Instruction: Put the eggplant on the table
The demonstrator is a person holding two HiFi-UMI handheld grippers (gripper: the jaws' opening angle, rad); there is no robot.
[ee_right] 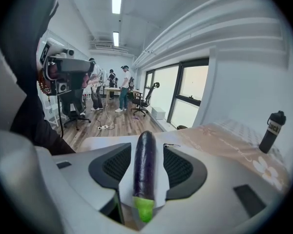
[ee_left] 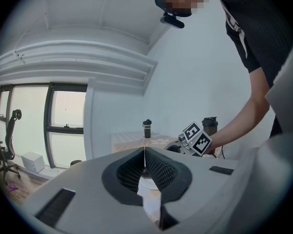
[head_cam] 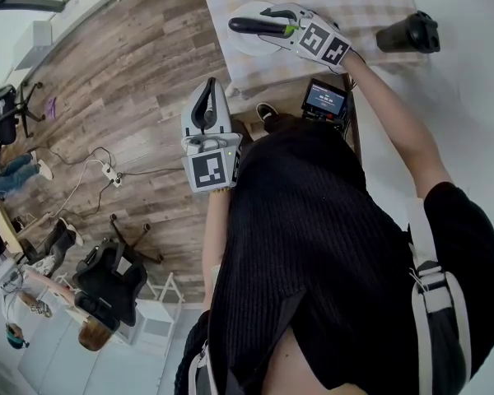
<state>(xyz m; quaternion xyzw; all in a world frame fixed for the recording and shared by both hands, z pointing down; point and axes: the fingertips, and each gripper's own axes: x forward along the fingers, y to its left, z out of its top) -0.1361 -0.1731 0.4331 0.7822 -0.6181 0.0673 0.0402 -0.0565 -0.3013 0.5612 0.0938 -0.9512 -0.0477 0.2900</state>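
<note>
A long dark-purple eggplant (ee_right: 144,167) with a green stem end lies lengthwise between the jaws of my right gripper (ee_right: 145,147). White shows on both sides of it, so the pads stand apart from it and the gripper is open. In the head view that gripper (head_cam: 251,21) and the eggplant (head_cam: 259,26) are over a white plate (head_cam: 240,46) at the near corner of the table (head_cam: 354,2), which has a checked cloth. My left gripper (head_cam: 209,86) hangs over the floor, away from the table. Its jaws are shut and empty (ee_left: 144,152).
A black bottle (head_cam: 407,33) lies at the table's right side and shows upright in the right gripper view (ee_right: 272,131). A small screen device (head_cam: 323,99) sits below the table edge. Cables and a power strip (head_cam: 109,171) cross the wooden floor, with office chairs (head_cam: 107,274) nearby.
</note>
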